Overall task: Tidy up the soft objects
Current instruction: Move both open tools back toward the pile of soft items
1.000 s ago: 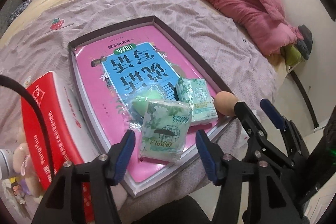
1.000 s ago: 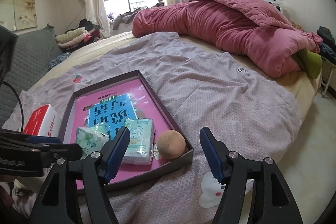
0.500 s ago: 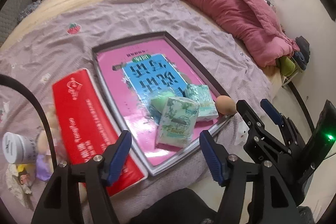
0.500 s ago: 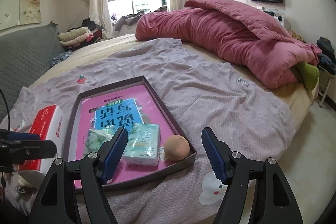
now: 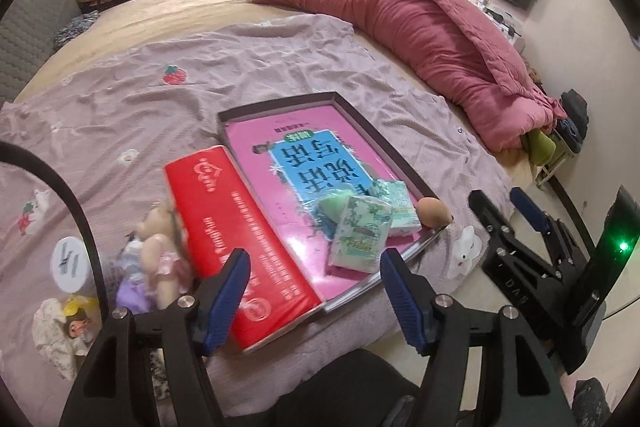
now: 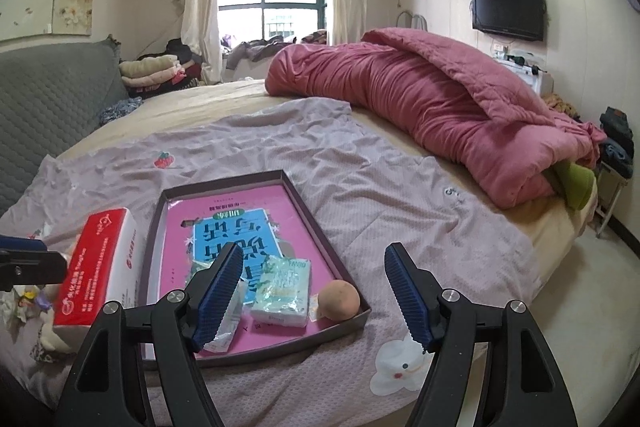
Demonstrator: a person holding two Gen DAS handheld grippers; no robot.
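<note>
A shallow dark-rimmed tray [image 5: 356,115] is lying on a mauve bedspread [image 5: 240,59], lined with a pink sheet bearing a blue panel of large Chinese characters, seen upside down and not readable here. Resting in the tray's near corner are the soft things: a green floral tissue pack [image 5: 360,235] marked "Flower", a second tissue pack [image 6: 284,291] touching it, a pale green sponge [image 5: 334,205] behind them, and a tan ball [image 6: 340,301] just beside the rim. A red tissue box [image 5: 236,247] with white Chinese print is lying along the tray's left side, with small dolls [image 5: 156,259] and a white-lidded jar [image 5: 70,263] near it. The left gripper [image 5: 314,293] is hovering above the bed edge, its jaws having just been opening, with nothing between them. The right gripper [image 6: 316,293] is likewise standing spread and empty, jaws having just widened. A rolled pink quilt [image 6: 420,107] is lying across the far side.
</note>
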